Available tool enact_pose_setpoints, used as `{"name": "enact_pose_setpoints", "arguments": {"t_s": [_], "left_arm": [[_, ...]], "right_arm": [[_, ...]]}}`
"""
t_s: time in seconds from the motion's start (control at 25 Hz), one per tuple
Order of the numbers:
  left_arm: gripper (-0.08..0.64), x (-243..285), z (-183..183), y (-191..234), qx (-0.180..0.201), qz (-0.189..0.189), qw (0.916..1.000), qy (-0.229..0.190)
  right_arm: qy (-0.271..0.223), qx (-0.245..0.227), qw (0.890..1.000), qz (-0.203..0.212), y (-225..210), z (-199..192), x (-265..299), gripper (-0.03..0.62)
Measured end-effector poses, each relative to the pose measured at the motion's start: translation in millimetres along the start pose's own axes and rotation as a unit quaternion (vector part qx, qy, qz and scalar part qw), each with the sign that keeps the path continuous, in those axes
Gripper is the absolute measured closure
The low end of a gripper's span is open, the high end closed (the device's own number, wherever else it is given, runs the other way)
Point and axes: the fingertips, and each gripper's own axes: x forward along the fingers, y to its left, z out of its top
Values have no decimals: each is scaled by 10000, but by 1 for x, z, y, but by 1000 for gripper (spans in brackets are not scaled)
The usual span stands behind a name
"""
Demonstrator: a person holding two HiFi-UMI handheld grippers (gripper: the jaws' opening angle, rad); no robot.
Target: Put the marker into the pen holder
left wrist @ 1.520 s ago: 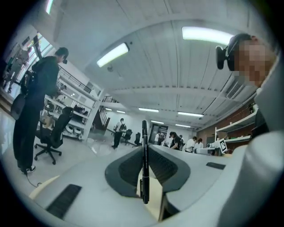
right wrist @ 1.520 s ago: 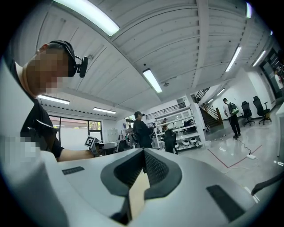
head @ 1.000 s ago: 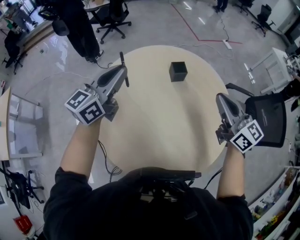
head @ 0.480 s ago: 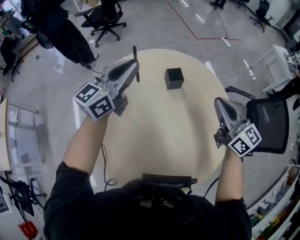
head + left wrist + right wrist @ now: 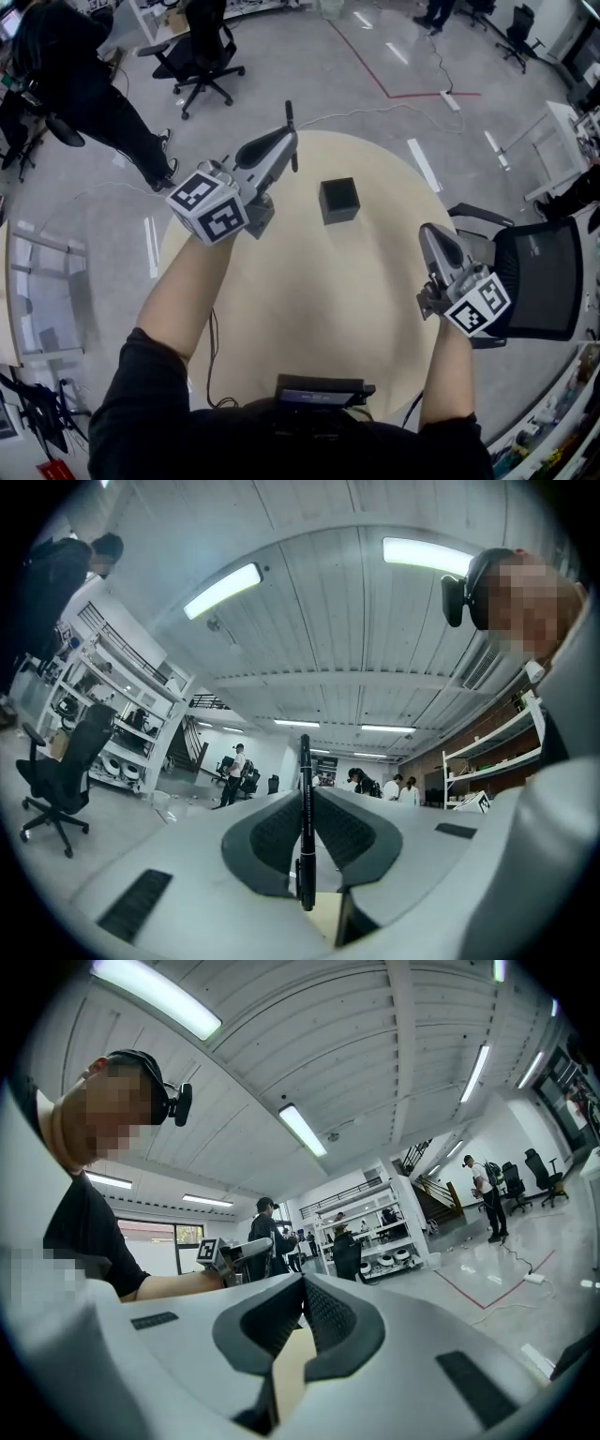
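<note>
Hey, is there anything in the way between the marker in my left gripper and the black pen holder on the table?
Nothing visible. The marker sits clamped upright in the left gripper, and only bare table lies between it and the pen holder.

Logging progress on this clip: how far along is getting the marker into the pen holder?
Done: the marker is picked up, clamped upright in the left gripper. In hand: it hangs beside the pen holder, not yet above it. Left: lowering it in, releasing. The right gripper is shut, empty.
</note>
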Motion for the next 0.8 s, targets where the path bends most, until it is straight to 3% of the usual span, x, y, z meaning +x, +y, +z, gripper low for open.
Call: {"name": "enact_pose_setpoints", "arguments": {"t_s": [0.4, 0.8], "left_arm": [[515, 73, -80, 15, -207, -467, 9987, 3], [515, 108, -161, 19, -321, -957, 9947, 214]], "right_arm": [[31, 272, 9996, 85, -40, -54, 19, 589], [46, 458, 9989, 42, -77, -92, 23, 589]]}}
